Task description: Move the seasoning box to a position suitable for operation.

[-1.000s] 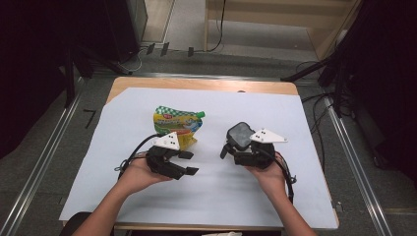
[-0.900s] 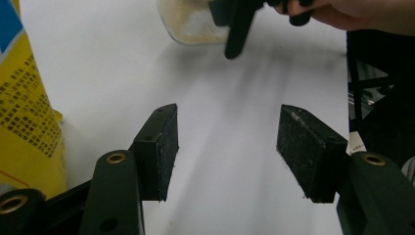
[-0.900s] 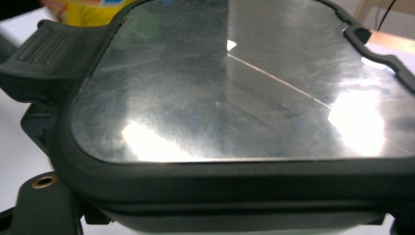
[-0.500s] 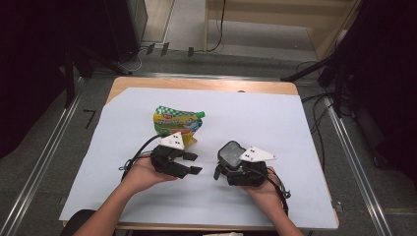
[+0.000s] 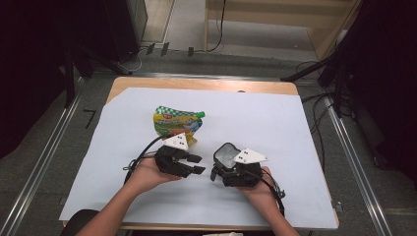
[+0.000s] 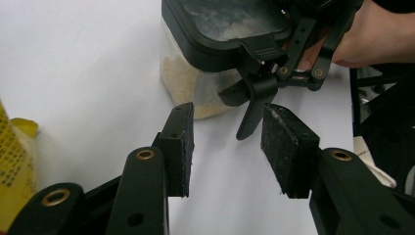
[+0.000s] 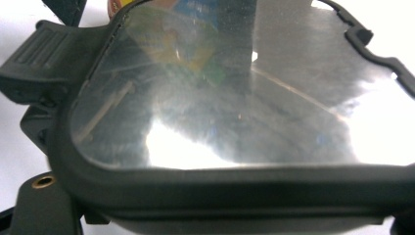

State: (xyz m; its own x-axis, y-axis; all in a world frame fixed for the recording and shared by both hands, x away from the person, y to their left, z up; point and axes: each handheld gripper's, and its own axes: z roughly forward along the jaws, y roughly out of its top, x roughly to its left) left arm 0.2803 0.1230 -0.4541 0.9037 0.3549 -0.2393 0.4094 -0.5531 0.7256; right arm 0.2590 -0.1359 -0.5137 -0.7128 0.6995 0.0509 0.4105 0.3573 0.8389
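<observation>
Near the front edge of the desk (image 5: 305, 93), on its white sheet (image 5: 275, 123), the right gripper (image 5: 227, 169) has a clear container (image 5: 225, 156) clamped in its jaws. The container has a black-framed see-through lid (image 7: 235, 88) with a latch (image 6: 254, 105) hanging at its side, and pale grains (image 6: 178, 81) show through its wall. In the right gripper view the lid sits right against the camera, so the jaws themselves are mostly hidden, but the container is clearly carried by this gripper.

The left gripper (image 5: 195, 164) lies just beside it, pointing at the container. Its jaws stand about half open and have just been closing, with nothing between the pads (image 6: 286, 147); in the left gripper view the lid's latch hangs just ahead of the gap, not yet touched.

Behind the left gripper, toward the middle of the desk, a green and yellow spouted pouch (image 5: 173, 123) lies flat on the sheet.
</observation>
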